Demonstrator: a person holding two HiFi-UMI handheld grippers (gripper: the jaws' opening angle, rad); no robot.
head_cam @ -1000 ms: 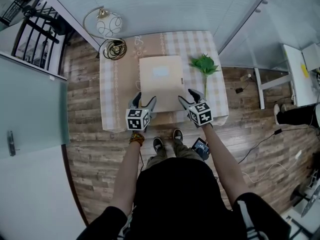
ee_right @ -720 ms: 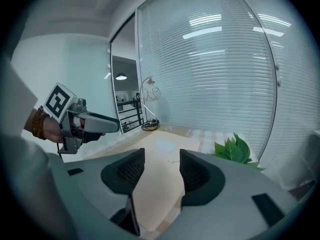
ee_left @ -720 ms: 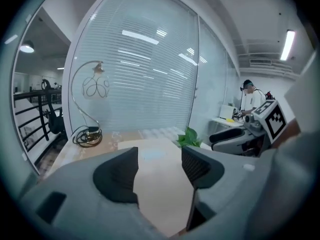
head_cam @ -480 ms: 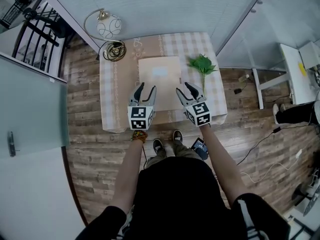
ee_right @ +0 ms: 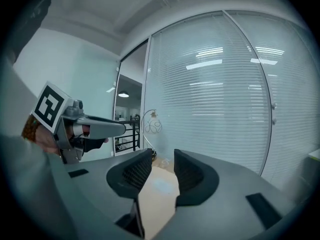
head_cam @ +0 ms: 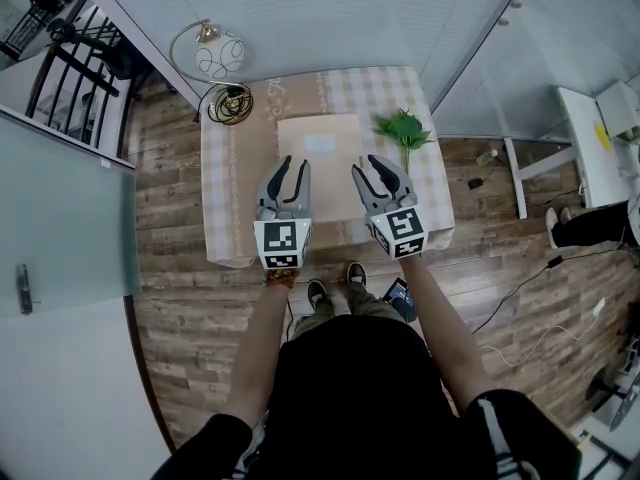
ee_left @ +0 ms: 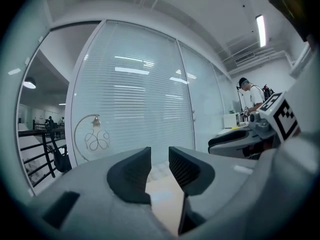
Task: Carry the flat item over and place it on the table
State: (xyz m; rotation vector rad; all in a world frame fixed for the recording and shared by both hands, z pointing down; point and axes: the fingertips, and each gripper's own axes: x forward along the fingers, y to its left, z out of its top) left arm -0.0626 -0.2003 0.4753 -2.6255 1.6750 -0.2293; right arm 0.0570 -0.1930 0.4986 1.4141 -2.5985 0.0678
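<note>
The checked-cloth table carries the flat beige rectangular board, which lies flat on its top. Placement appears complete.

The left gripper and right gripper hover above it. Their jaws have just been closing and stand narrowly parted, with nothing between them.

Next move: withdraw clear.

Only the head view shows the green plant sprig.

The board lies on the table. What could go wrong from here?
1. The plant is just right of the board. The right gripper, empty with its jaws just closing, hangs near it in the head view and might knock it on a careless swing.
2. The left gripper, likewise empty and closing, hangs over the board's near edge. A dip could shove the board toward the cable coil and lamp.
</note>
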